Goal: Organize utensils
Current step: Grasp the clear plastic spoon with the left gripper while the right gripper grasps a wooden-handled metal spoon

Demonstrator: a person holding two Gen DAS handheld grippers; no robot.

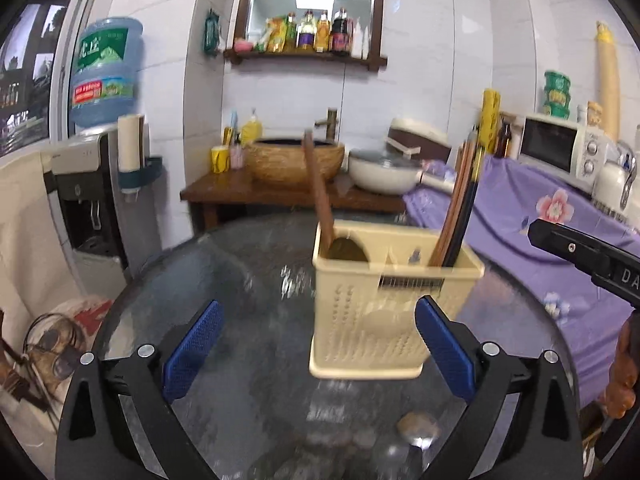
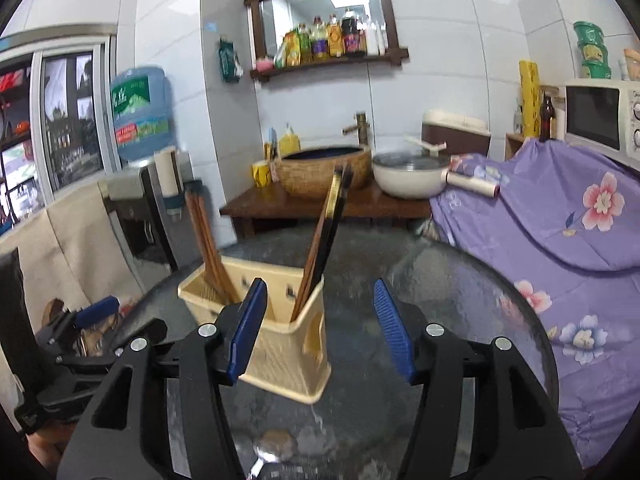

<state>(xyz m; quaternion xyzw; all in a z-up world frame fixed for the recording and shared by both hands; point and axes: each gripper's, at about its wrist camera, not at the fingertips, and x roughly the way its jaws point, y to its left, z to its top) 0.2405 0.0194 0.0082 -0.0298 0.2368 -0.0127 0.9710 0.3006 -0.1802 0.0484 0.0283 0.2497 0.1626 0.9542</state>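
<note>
Left hand-held gripper (image 1: 316,350) jaws wide apart, empty | right hand-held gripper (image 2: 320,332) jaws apart, empty | cream perforated plastic utensil caddy (image 1: 380,304) mid round glass surface (image 1: 200,272), wooden spoon (image 1: 320,196) left, chopsticks (image 1: 460,208) right | I'd back away straight, avoiding handles.

Two fisheye wrist views look forward and slightly down, close over the glass surface (image 1: 248,280); both share the utensil holder (image 1: 384,300) and far wall.

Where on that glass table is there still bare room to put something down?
Bare glass lies left of the cream utensil holder, toward the table's left rim, and right of it toward the purple cloth. The holder's end compartments are crowded, with wooden spoons and chopsticks.
</note>
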